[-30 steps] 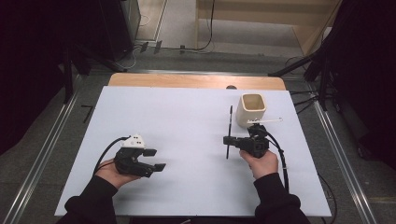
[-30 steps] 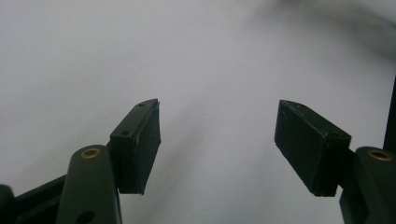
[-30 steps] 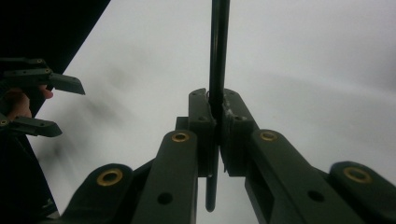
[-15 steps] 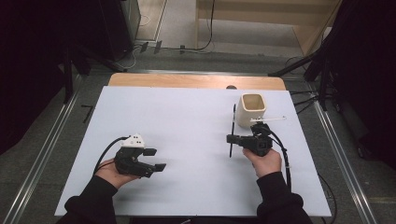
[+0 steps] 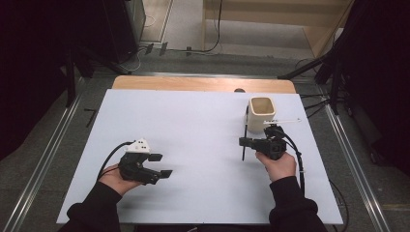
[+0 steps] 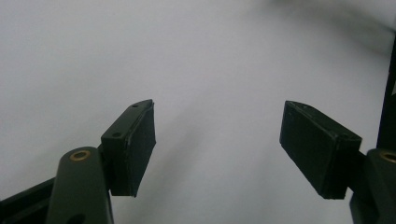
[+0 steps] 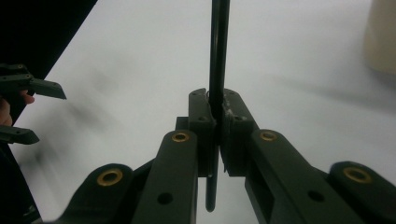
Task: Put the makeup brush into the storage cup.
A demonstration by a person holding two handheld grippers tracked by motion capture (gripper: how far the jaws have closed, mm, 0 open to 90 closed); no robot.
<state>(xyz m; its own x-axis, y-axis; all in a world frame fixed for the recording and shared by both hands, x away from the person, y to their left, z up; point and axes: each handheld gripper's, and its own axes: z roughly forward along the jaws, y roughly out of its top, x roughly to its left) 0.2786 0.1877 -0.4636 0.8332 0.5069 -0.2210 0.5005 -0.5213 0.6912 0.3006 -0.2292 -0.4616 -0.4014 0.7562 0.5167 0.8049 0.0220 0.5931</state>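
Observation:
A thin black rod (image 5: pixel 245 126) stands roughly upright in the high view, just left of a cream cup (image 5: pixel 261 112). My right gripper (image 5: pixel 243 141) is shut on the rod near its lower part. In the right gripper view the rod (image 7: pixel 218 51) runs up from between the closed jaws of the right gripper (image 7: pixel 217 112). My left gripper (image 5: pixel 162 165) rests low at the front left, and its jaws have just been opening. The left gripper view shows that gripper (image 6: pixel 219 144) wide apart over bare white surface, with nothing between the jaws.
The white table sheet (image 5: pixel 193 121) covers most of the table, with a wooden strip (image 5: pixel 193 83) along the far edge. A thin white stick (image 5: pixel 284 121) pokes out to the right beside the cup. Metal rails (image 5: pixel 358 159) and dark stands flank the table.
The right hand has carried the rod slightly to the right, closer to the cup. The left hand has kept its place.

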